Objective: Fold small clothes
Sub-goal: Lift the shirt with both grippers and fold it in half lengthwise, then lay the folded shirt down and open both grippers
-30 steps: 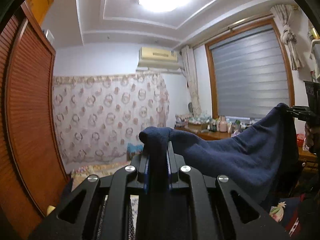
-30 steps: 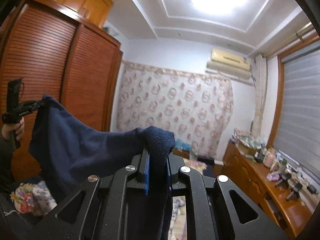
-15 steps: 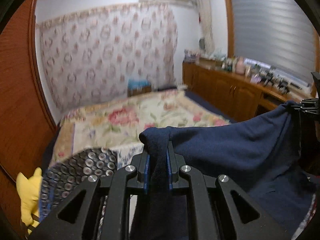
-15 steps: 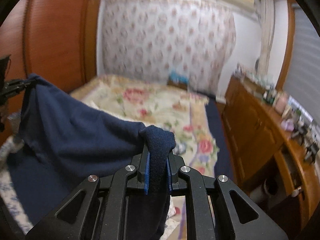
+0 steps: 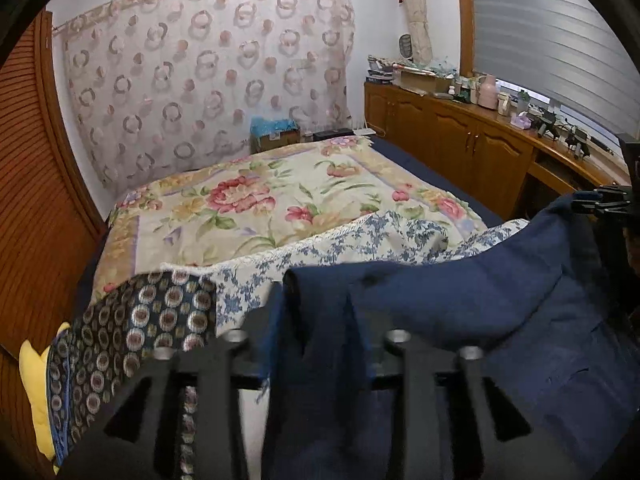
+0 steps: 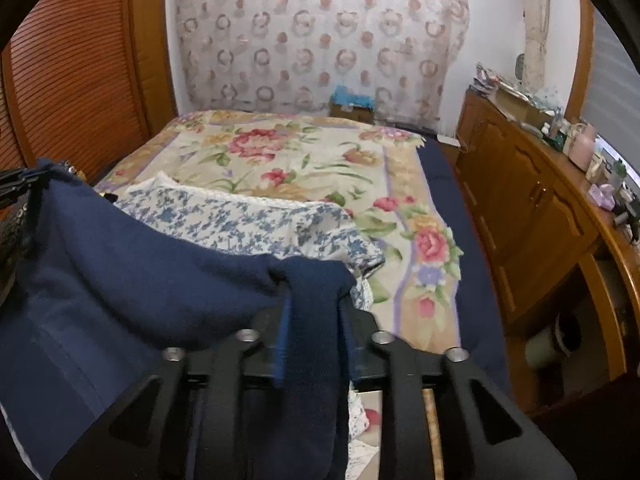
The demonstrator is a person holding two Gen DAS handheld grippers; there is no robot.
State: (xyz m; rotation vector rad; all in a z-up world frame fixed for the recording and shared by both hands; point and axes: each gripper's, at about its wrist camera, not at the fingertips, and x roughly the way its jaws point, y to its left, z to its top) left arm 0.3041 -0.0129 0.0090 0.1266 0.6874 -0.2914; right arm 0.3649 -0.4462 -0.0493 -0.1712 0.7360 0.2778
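Both claws, pinched on the navy garment [image 5: 460, 300] 1 second ago, have dropped toward the bed [image 5: 280, 208]; left claw [image 5: 316, 312] and right claw [image 6: 312, 304] are spreading, cloth between loosened pads; only the left view shows a patterned dark cloth [image 5: 132, 332].

We see floral bedspread [image 5: 248, 216] on bed, blue-white floral cloth [image 6: 240, 216] on it, patterned dark fabric [image 5: 132, 320] at left, yellow plush [image 5: 34, 392], wood cabinet [image 6: 520, 200] w/ clutter, ring-print curtain [image 5: 208, 80], louvred wardrobe [image 6: 76, 80].

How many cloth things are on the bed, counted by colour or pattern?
Plain navy garment: 1
Blue-and-white floral cloth: 1
Dark cloth with round medallions: 1
Floral bedspread: 1
Total: 4
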